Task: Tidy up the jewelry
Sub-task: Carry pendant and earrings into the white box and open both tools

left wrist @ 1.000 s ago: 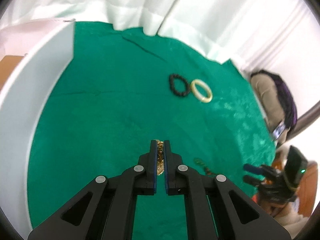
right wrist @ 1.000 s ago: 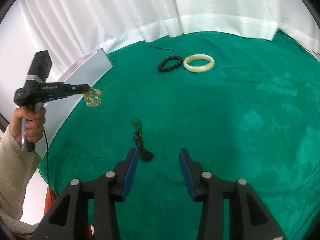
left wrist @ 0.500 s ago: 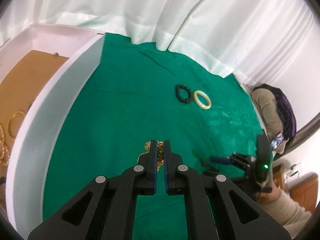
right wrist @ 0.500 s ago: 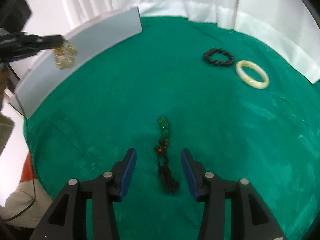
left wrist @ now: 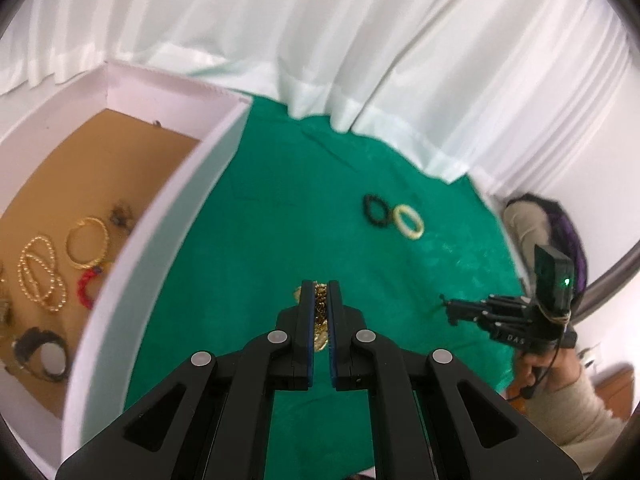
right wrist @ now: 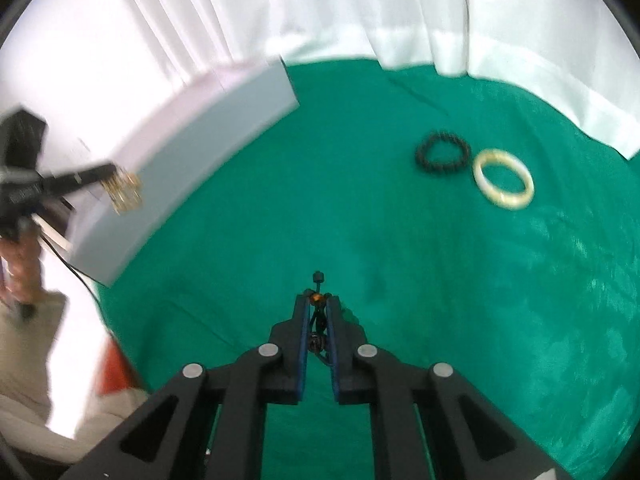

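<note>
My left gripper [left wrist: 320, 286] is shut on a gold chain [left wrist: 320, 312] that hangs between its pads above the green cloth, just right of the white box [left wrist: 160, 240]. From the right wrist view, the left gripper [right wrist: 108, 172] holds the gold chain [right wrist: 126, 192] in front of the box wall [right wrist: 192, 160]. My right gripper [right wrist: 318, 298] is closing; its pads press on a dark beaded cord [right wrist: 319, 278] held off the cloth. In the left wrist view, the right gripper [left wrist: 446, 306] is at far right. A black bead bracelet [right wrist: 442, 151] and a cream bangle [right wrist: 503, 179] lie side by side.
The box has a brown floor [left wrist: 80, 168] holding gold bracelets [left wrist: 86, 240], a red one [left wrist: 86, 286] and a dark watch [left wrist: 40, 350]. White curtains [left wrist: 360, 40] hang behind the green cloth [left wrist: 280, 220]. A person's hand [left wrist: 536, 368] grips the right tool.
My right gripper has shut on the beaded cord and lifted it off the cloth. My left gripper has carried the gold chain toward the box, whose inside has come into view.
</note>
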### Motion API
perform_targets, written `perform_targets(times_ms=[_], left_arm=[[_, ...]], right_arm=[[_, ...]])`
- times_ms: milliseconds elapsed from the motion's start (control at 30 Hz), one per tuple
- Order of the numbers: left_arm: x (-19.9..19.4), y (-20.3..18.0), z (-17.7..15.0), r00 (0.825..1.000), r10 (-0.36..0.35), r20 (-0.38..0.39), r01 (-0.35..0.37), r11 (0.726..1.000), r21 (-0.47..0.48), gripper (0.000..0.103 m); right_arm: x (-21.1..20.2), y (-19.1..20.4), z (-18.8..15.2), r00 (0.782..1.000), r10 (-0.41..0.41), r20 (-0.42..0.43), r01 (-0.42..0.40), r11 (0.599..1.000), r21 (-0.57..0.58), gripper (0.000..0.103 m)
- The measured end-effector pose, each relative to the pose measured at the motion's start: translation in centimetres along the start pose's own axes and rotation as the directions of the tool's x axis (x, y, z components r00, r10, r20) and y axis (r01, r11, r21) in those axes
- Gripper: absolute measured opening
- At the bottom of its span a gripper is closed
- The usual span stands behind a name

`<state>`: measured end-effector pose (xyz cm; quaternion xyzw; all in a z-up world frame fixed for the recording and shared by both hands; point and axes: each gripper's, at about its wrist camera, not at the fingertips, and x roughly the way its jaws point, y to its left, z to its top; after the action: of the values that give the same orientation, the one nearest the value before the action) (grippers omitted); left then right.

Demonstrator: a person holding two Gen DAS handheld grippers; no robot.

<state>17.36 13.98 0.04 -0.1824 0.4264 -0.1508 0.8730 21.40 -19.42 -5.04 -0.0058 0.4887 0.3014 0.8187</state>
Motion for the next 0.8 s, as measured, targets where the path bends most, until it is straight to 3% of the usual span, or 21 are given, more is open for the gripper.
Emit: perform_targets(times_ms=[133, 267, 433, 567, 800], left_arm=[[-4.0, 1.2, 1.4, 0.999, -0.037, 0.034, 0.039, 0.997, -0.062, 0.003], [-7.6, 3.3, 3.1, 0.997, -0.028, 0.075, 0.037, 0.992, -0.12, 0.003], [-10.0, 7.8, 5.4, 0.987, 0.111, 0.117, -0.09, 0.981, -0.172, 0.004], [-10.0, 12.7, 6.3, 0.97, 0.214, 0.113, -0.183, 0.955, -0.235, 0.004], [-6.9, 21.2, 8.2, 0.958, 0.28, 0.061, -0.242, 0.905, -0.35, 0.004]], right_arm=[[-1.7, 2.2, 3.4, 0.997, 0.073, 0.038, -0.072, 0.997, -0.031, 0.009], [-1.8, 5.6, 6.9, 0.988, 0.134, 0.072, -0.128, 0.988, -0.089, 0.009], [0.0, 10.7, 11.7, 0.975, 0.2, 0.101, -0.183, 0.971, -0.152, 0.009], [3.0, 14.4, 16.0, 0.957, 0.266, 0.115, -0.246, 0.955, -0.164, 0.009], [9.6, 19.2, 22.0, 0.945, 0.311, 0.1, -0.29, 0.94, -0.182, 0.009]])
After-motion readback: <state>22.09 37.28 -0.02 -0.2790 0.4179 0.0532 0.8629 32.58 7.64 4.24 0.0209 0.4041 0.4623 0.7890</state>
